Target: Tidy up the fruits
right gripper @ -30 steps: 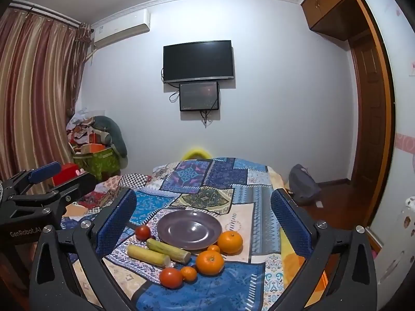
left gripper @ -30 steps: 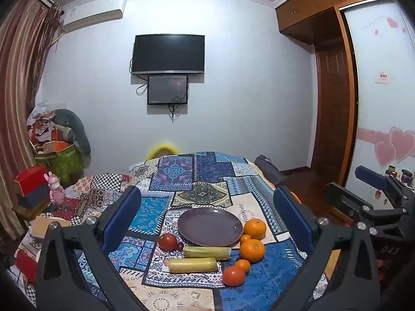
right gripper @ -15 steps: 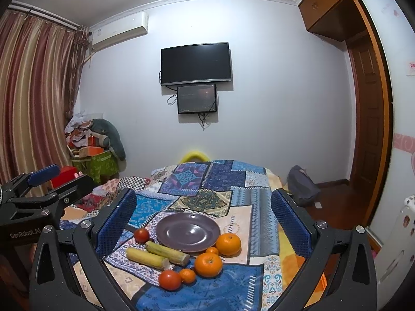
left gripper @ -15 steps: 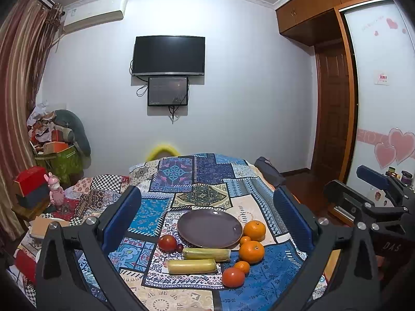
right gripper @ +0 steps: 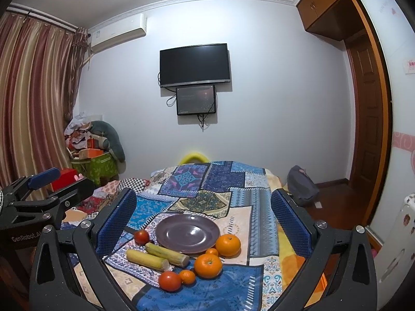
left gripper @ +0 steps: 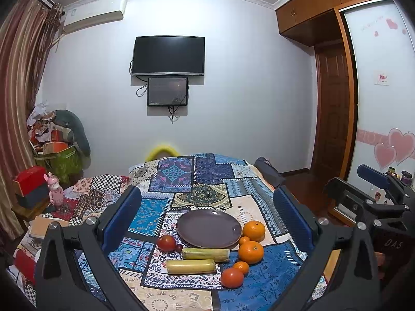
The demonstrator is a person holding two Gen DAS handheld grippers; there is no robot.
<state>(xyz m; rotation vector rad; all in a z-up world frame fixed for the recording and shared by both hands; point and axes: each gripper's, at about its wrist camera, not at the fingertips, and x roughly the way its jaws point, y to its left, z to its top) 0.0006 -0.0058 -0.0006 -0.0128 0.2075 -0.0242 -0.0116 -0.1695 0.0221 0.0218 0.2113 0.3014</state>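
You hold both grippers, left (left gripper: 207,215) and right (right gripper: 203,215), level above the quilt (left gripper: 181,181), jaws wide apart, empty. Round glossy plate (left gripper: 209,228); dimpled oranges (left gripper: 250,252) beside it.

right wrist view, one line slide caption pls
Open right gripper above an empty round purple plate ringed by oranges, tomatoes and sugarcane pieces.

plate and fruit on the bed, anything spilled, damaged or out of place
Nothing spilled or damaged. The purple plate sits bare while the oranges, tomatoes and two cane stalks lie loose on the quilt around it. Both claws are open, holding nothing.
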